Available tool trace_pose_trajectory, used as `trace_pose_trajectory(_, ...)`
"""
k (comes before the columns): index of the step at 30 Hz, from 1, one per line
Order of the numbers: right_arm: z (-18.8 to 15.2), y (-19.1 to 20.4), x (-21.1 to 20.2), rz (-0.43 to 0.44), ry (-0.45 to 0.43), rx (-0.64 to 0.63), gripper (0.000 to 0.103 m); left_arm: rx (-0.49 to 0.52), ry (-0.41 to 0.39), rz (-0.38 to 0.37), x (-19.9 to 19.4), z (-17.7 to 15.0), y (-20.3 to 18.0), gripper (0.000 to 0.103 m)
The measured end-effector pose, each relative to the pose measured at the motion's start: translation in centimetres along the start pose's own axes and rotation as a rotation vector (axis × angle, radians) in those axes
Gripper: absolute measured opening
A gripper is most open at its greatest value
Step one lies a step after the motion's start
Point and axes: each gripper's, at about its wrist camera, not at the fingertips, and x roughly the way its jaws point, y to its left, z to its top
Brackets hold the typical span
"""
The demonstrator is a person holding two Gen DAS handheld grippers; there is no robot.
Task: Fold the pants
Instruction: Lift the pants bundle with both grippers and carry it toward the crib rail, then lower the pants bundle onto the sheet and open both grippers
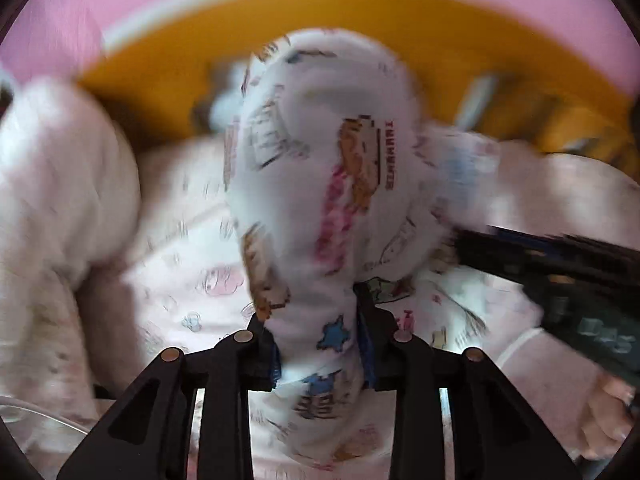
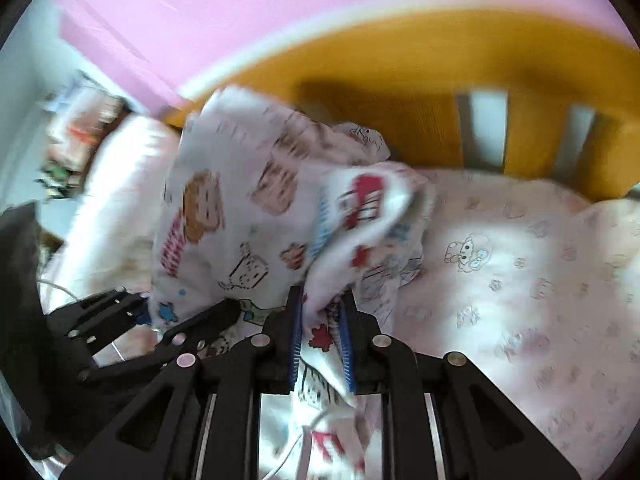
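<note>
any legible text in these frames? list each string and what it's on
"TMMMMTM", roughly: red pixel letters running sideways on the pants, too blurred to be sure.
Pale marking on the right gripper: blurred, unreadable.
Red marks on the pants clamped in the right gripper, right wrist view: unreadable.
Bedsheet: cartoon figures, no text.

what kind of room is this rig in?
Likely a child's bedroom: a bed with a pink cartoon-print sheet, an orange wooden slatted headboard, and a pink wall behind it.

Open bedsheet rightward; headboard behind, pillow left.
</note>
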Motion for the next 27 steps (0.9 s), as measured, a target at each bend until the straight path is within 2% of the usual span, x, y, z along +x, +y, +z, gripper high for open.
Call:
trace_pose_trajectory(3,0.3,-1.0,0.5,0.033,-0.017,0.014,0.018,-0.006,-0.094,-0.028,-0.4,-1.1,0.9,0.037)
trace_pose_trajectory(5,0.1,-1.6,-0.8,0.03,-0.043,-0.032,0.018,0.005,-0.155,-0.032,-1.6,-2.1,1.2,0.046)
trace_pose_trajectory(9,-0.1,-0.6,-4.0,-0.013,-0.09,-0.093,0.018,0.015,-0.247,0.09,-4.4,-3.6,1.5,0.05)
trace_pose_trajectory(11,-0.1,0.4,-5.8,-0.01,-0.112,-0.09,0.018,-0.005,-0.306,0.096,-6.8,-4.2,1.8,0.052)
trace_pose_trajectory(13,-0.9,1.3,-7.7,-0.012,-0.132,-0.109,0.022,-0.035,-0.365,0.064,-9.6,-5.1,2.0,0.054)
trace_pose_trajectory(15,-1.9,1.8,-10.1,-0.048,-0.184,-0.14,0.039,-0.038,-0.43,0.065,-12.3,-5.6,1.9,0.058)
trace_pose_trajectory(16,-2.3,3.3,-10.3,-0.06,-0.205,-0.152,0.042,-0.03,-0.474,0.073,-14.0,-6.2,1.5,0.06)
trace_pose_trajectory(19,-4.0,4.6,-13.4,-0.081,-0.252,-0.207,0.042,-0.009,-0.569,0.087,-18.0,-7.8,0.6,0.066)
trace_pose_trajectory(21,-5.5,5.2,-15.8,-0.079,-0.282,-0.227,0.043,-0.02,-0.611,0.084,-20.0,-9.2,0.3,0.07)
trace_pose_trajectory(23,-6.8,6.1,-17.4,-0.075,-0.301,-0.24,0.048,-0.063,-0.613,0.078,-21.3,-10.4,0.6,0.081)
trace_pose_trajectory(25,-9.2,6.1,-19.2,-0.082,-0.331,-0.253,0.054,-0.122,-0.608,0.054,-22.4,-12.2,0.4,0.082)
trace_pose_trajectory(27,-11.6,6.1,-20.3,-0.132,-0.342,-0.296,0.054,-0.152,-0.61,0.063,-23.1,-14.6,-0.2,0.082)
